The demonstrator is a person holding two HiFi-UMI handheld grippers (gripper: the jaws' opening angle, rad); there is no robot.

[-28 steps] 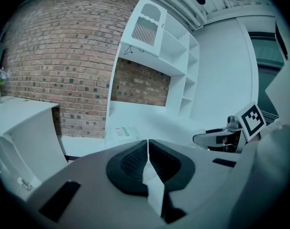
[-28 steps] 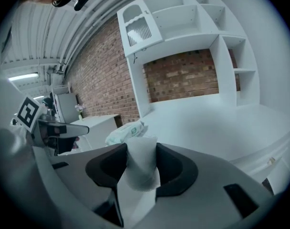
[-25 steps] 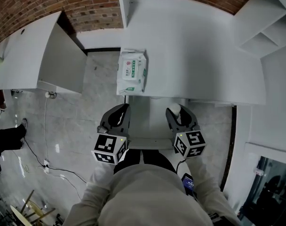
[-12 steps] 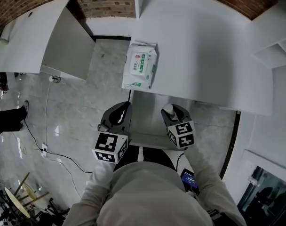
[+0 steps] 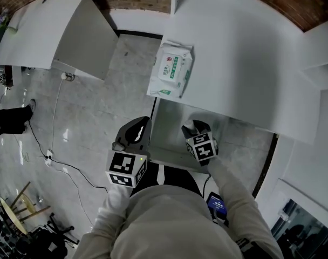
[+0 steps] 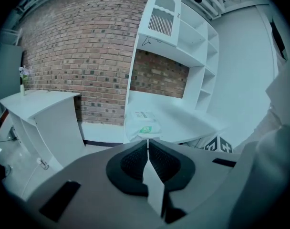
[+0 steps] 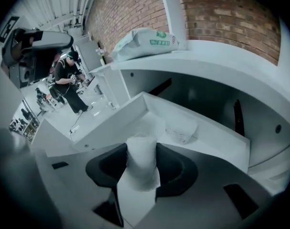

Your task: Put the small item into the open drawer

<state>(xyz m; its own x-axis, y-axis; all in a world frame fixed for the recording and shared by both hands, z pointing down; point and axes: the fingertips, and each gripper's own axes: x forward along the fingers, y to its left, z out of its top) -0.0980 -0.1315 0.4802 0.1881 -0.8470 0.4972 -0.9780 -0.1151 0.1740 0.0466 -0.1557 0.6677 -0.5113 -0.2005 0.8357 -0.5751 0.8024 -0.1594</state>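
Note:
My right gripper [image 5: 192, 129] [image 7: 142, 151] is shut on a small white wrapped item [image 7: 142, 162] [image 5: 189, 125] and points steeply down over the open white drawer [image 5: 168, 124] [image 7: 114, 120] under the desk. Another small white packet [image 7: 181, 128] lies on the drawer floor, just beyond the held item. My left gripper [image 5: 142, 125] [image 6: 148, 147] hangs at the drawer's left front corner, its jaws shut together with nothing between them.
A pack of wet wipes [image 5: 172, 69] [image 6: 144, 119] [image 7: 145, 42] lies on the white desk [image 5: 245, 63] near its left edge, above the drawer. A white cabinet [image 5: 61, 31] stands at the left. A cable [image 5: 50, 161] runs over the floor. A person [image 7: 68, 80] stands far off.
My right gripper has sunk from desk-edge height to just above the drawer, with the white item still in it. The left gripper has barely shifted. The head view has tilted.

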